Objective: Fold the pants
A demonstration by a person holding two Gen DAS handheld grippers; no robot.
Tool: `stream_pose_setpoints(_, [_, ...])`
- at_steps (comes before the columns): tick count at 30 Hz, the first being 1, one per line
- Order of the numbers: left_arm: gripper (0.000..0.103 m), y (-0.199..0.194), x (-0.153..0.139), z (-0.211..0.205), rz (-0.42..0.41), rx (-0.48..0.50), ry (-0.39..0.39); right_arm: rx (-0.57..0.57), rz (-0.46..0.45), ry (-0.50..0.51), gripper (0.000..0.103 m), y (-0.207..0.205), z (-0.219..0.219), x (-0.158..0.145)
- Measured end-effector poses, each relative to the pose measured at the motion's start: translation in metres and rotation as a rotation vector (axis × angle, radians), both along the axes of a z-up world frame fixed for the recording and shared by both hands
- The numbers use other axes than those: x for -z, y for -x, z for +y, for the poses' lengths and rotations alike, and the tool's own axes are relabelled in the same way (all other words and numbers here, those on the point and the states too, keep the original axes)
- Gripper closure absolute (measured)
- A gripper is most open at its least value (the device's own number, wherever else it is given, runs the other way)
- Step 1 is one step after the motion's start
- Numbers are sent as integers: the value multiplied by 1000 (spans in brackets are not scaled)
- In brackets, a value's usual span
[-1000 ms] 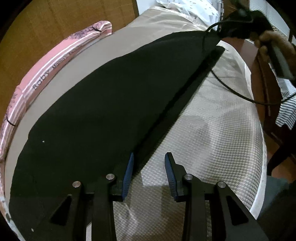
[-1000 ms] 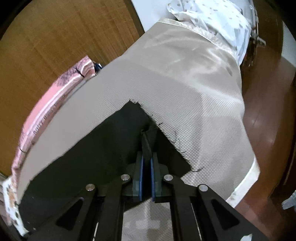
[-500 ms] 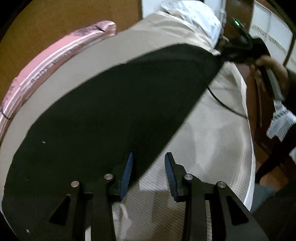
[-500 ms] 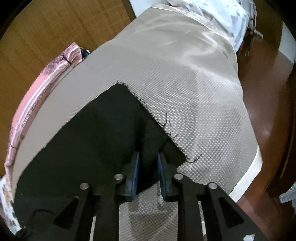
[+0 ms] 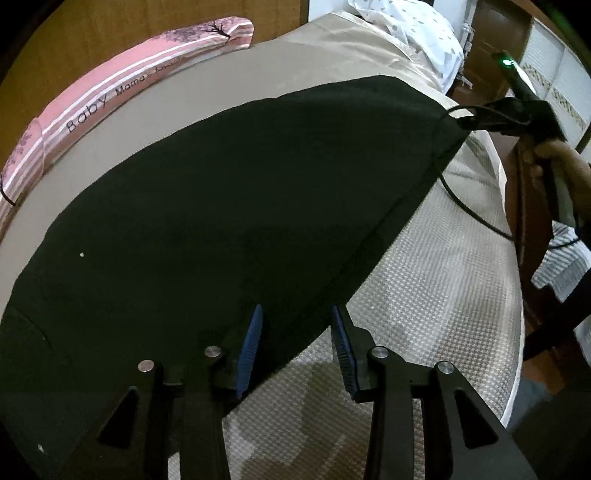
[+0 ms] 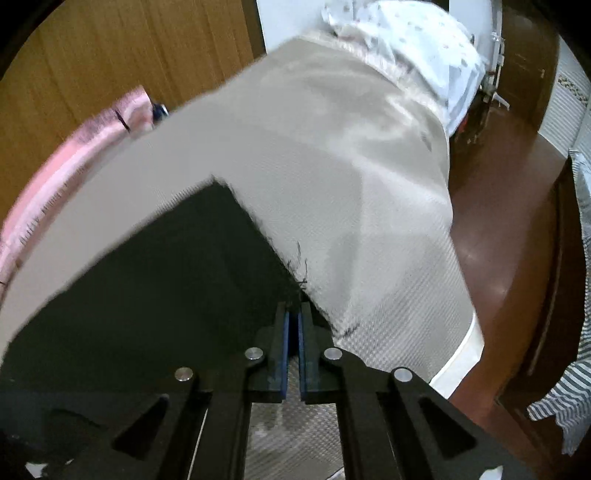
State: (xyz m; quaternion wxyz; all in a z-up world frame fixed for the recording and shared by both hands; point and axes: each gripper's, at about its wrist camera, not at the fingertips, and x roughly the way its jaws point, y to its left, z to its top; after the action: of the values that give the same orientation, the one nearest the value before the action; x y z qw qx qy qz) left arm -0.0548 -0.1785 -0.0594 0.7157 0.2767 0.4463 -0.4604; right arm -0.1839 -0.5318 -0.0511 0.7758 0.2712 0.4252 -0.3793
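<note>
Risk lies at the frayed hem of the black pants (image 5: 229, 221): the right gripper (image 6: 291, 332), fingers just pressed together there, may hold only threads, while the left gripper (image 5: 295, 350) hangs spread over the near edge, pinching nothing.

A big bed (image 5: 424, 295) is taking up most of the room, and a beige cover with a tiny bumpy pattern is lying over it. A long pink striped cushion (image 5: 110, 96) with the words "Baby" and "Mama" is sitting along the far side of the bed, touching a brown wooden wall (image 6: 110, 55). A white pillow with little dots (image 6: 413, 55) is resting at the far end. A white wall strip (image 6: 288, 22) is showing behind it. The floor (image 6: 491, 236) is dark brown and shining a little where light is falling on it. A striped grey and white cloth (image 6: 565, 402) is hanging at the right edge.
</note>
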Motion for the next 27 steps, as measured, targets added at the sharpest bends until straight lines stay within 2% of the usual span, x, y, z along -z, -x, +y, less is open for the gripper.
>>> stream_pose_setpoints(3, [63,4,-1,-1,-22,11,-13,1,24,17,94,-6,-3,4])
stream_pose_setpoints(5, [63,1,-7,2,-3,4,15,40,18,-14,80,-2,-7,0])
stream_pose_setpoints(8, [62,-10,-22,13,-18,-48,81,53,-22,10,78,1,-5,-15])
stream_pose_setpoints(11, [60,-31,-33,30,-41,-131,131,-43,-89,23,76,-16,7,-31])
stream_pose_setpoints(14, [60,-59,-27,45,-4,-226,111,-154,-97,15,72,-40,23,-30])
stream_pose_setpoints(16, [60,-73,-12,53,27,-266,52,-210,-60,-12,72,-59,30,-18])
stream_pose_setpoints(18, [60,-80,0,60,65,-289,18,-207,-36,-50,72,-66,30,-4])
stream_pose_setpoints(19, [60,-78,0,65,57,-288,40,-196,-21,-62,72,-68,30,1])
stream_pose_setpoints(21, [60,-75,-1,68,53,-279,26,-166,6,-68,74,-64,26,9])
stream_pose_setpoints(25, [60,-72,-1,81,49,-271,21,-95,71,-55,72,-55,17,7])
stream_pose_setpoints(27, [60,-73,-7,89,60,-295,38,-92,65,-71,71,-56,16,2])
